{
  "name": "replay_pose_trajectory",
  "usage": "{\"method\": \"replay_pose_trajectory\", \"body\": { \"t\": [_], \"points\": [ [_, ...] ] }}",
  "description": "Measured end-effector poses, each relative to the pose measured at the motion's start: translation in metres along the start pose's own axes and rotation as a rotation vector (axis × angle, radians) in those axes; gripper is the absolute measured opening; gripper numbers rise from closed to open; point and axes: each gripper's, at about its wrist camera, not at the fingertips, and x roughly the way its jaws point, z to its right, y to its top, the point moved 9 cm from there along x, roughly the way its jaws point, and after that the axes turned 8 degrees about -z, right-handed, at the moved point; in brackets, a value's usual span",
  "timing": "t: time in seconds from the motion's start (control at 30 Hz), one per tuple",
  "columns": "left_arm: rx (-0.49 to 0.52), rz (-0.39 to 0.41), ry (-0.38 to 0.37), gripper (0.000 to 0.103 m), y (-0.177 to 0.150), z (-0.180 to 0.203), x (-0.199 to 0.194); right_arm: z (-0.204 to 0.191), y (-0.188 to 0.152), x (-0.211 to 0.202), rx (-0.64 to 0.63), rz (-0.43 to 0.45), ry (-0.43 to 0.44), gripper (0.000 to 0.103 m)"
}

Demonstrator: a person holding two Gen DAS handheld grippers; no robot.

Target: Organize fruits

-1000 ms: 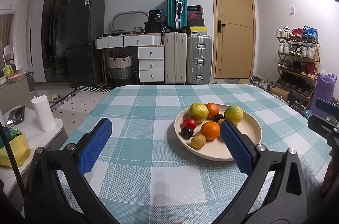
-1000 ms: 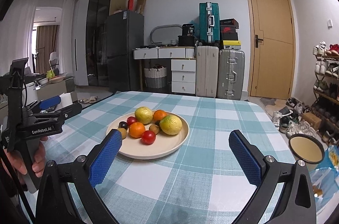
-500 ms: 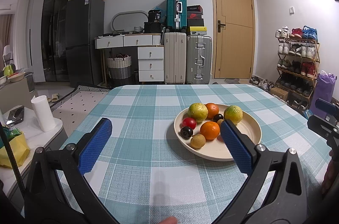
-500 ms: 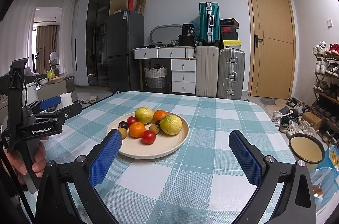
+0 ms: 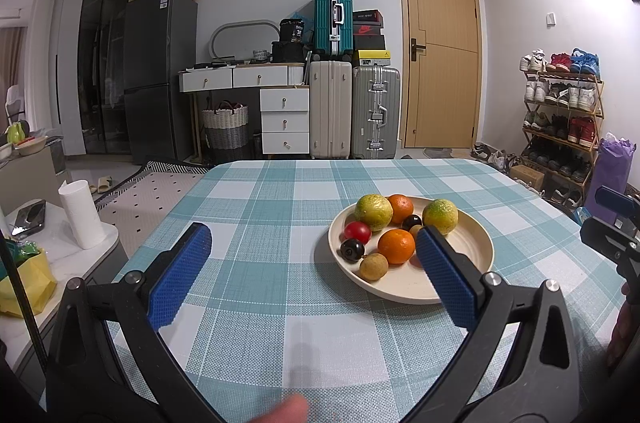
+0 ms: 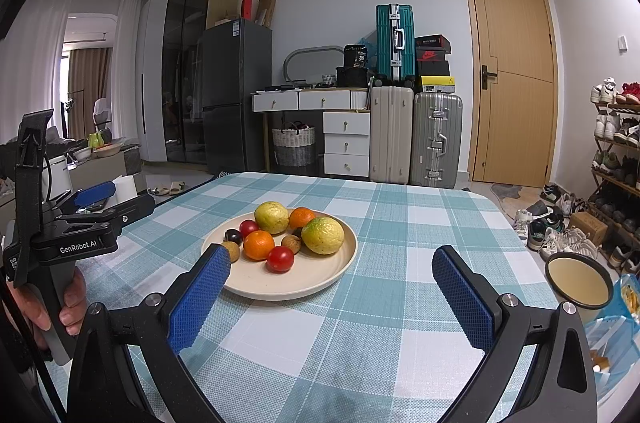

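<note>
**Round fruit, shallow plate**

While I am holding both grippers low over the table [image 6: 400, 215], the fruits are all lying together on the cream plate [image 6: 344, 255], so the scene is fitting either a finished gathering or a pile waiting to be sorted out. My left gripper [image 5: 316, 263] is standing with its fingers spread wide and holding nothing, its right pad hanging just over the plate's near rim; my right gripper [image 6: 332, 287] is likewise gaping wide and empty, its left pad sitting close to the plate's edge.

I am judging the risks from that closeness. The small dark plum [image 5: 352, 248] and the brown longan [image 5: 373, 266] are resting near the rim, and a nudge against the plate could be sending them rolling onto the cloth. The red tomato [image 6: 280, 258] is looking soft, so a hard squeeze could be bruising it. The fruits are touching one another, so closing on one could be shoving its neighbours.
</note>
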Motion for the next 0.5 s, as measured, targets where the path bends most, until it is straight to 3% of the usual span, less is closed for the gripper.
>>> {"method": "replay_pose_trajectory", "body": {
  "t": [0.5],
  "points": [
    [-0.001, 0.001, 0.002, 0.102, -0.0003, -0.0003, -0.0003, -0.0005, -0.0001, -0.0009, 0.0, 0.0, 0.0, 0.103]
  ]
}}
